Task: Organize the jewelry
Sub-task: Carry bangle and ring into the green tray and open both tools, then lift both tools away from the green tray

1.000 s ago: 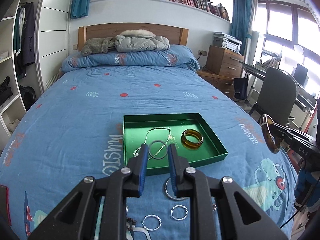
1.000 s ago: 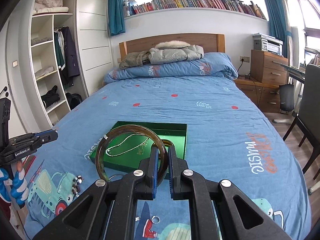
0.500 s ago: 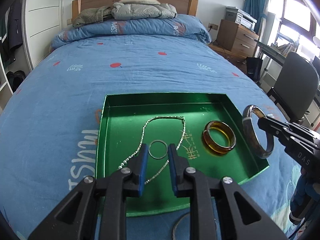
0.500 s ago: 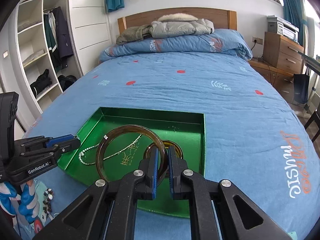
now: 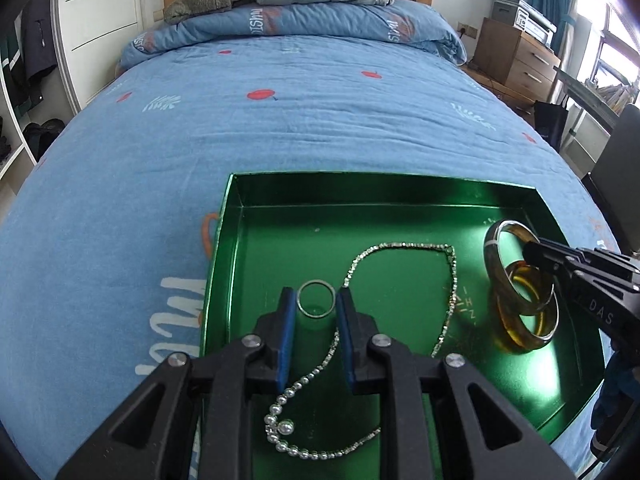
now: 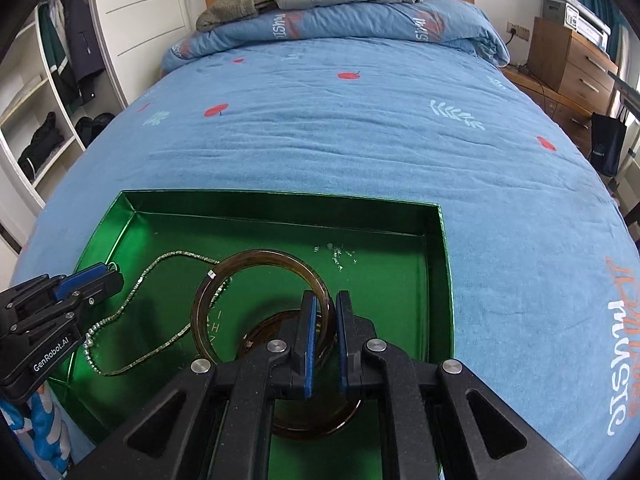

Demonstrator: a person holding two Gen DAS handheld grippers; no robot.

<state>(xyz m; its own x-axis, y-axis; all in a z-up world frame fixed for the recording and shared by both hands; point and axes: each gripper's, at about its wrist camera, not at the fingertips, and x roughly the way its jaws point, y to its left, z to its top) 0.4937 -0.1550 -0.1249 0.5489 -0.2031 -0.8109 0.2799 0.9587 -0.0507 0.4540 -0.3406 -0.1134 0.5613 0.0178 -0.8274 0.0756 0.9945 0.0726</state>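
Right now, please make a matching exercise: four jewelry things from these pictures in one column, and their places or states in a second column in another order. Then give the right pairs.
Things:
1. silver ring
2. dark bangle
3. amber bangle
4. necklace

States:
A. lies loose across the tray floor
B. held between the left tool pads
C. gripped on its rim by the right tool
D. lies flat in the tray under the held bangle

Pairs: 1-B, 2-C, 3-D, 4-A
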